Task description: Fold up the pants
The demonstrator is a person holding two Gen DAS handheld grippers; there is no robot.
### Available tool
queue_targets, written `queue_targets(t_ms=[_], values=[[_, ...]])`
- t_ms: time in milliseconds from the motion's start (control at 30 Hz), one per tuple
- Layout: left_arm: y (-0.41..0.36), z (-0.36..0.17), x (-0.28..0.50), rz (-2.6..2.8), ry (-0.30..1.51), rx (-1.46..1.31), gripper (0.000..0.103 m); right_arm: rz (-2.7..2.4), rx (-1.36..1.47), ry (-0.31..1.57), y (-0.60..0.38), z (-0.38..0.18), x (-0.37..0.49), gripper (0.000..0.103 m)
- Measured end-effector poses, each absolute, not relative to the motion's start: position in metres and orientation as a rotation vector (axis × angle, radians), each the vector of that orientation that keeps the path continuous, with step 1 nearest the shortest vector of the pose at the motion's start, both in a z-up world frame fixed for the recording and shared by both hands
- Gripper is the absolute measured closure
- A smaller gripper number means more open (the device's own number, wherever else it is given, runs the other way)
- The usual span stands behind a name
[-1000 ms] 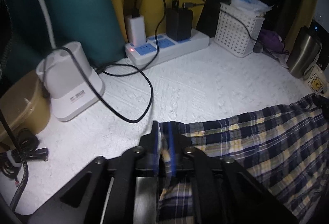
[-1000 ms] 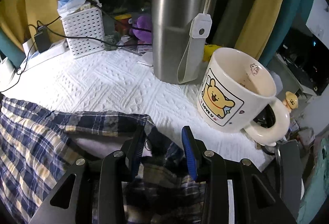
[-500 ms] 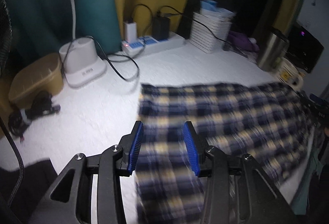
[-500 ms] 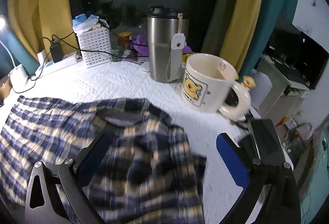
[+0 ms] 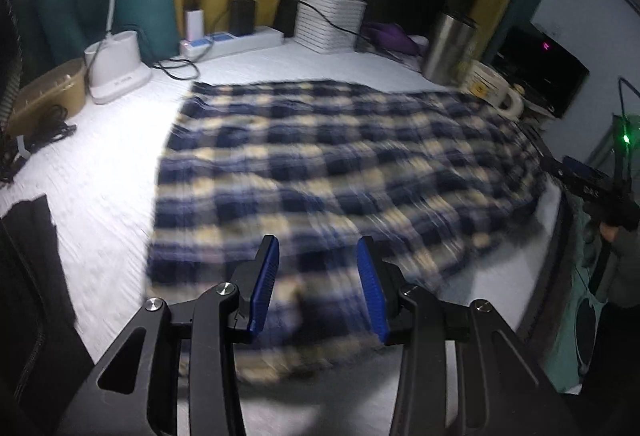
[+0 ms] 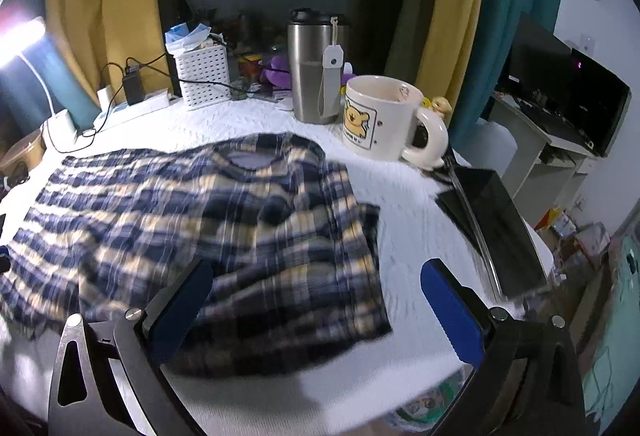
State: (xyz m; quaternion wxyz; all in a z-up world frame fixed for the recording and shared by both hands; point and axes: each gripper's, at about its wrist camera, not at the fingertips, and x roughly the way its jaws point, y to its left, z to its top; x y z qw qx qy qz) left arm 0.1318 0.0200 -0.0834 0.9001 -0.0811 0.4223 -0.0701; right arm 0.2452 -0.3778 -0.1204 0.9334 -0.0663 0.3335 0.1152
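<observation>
The white textured bench (image 5: 120,172) carries the blue and cream plaid pants (image 5: 344,164), which lie spread flat across its middle and take up most of the surface. Bare bench shows to the left of the pants and in a strip along the back. On the right the cloth runs close to the bench edge; in the right wrist view a narrow white strip separates it from a dark flat slab (image 6: 492,220) lying at that edge. Along the back stand a white slatted basket (image 5: 330,24), a power strip (image 5: 236,40), a steel tumbler (image 6: 314,76) and a bear mug (image 6: 380,116); the mug is just beside the far hem. The left tongs (image 5: 318,284) hover over the near edge of the pants, blue pads apart, gripping nothing. The right tongs (image 6: 316,300) are spread wide over the near right corner, also empty.
</observation>
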Motion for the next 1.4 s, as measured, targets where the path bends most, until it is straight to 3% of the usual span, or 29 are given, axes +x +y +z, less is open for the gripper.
queue_targets(t_ms=[400,467,767,1033,1167,1233,1300,1367,1400], values=[[-0.028,-0.102,0.102,-0.156,0.874,-0.112,0.062,0.254,-0.108,0.680,-0.400,-0.136,0.206,0.000],[-0.032,-0.107,0.102,-0.118,0.884,-0.098,0.053,0.265,-0.095,0.680,-0.400,-0.140,0.201,0.000],[-0.055,-0.106,0.093,-0.098,0.867,-0.040,0.030,0.386,-0.097,0.682,-0.381,-0.161,0.181,0.000],[-0.061,-0.121,0.098,0.007,0.891,0.113,0.030,0.381,-0.065,0.669,-0.396,-0.160,0.189,0.000],[-0.059,-0.120,0.100,0.012,0.870,0.172,0.052,0.360,-0.032,0.683,-0.405,-0.163,0.198,0.000],[-0.054,-0.120,0.103,0.001,0.870,0.157,0.070,0.355,-0.015,0.691,-0.407,-0.164,0.203,0.000],[-0.052,-0.120,0.106,-0.002,0.871,0.152,0.082,0.358,-0.008,0.696,-0.408,-0.164,0.207,0.000],[-0.051,-0.119,0.108,-0.004,0.872,0.144,0.093,0.359,-0.011,0.702,-0.406,-0.164,0.211,0.000],[-0.050,-0.116,0.107,-0.007,0.873,0.125,0.093,0.362,-0.015,0.704,-0.405,-0.164,0.212,0.000]])
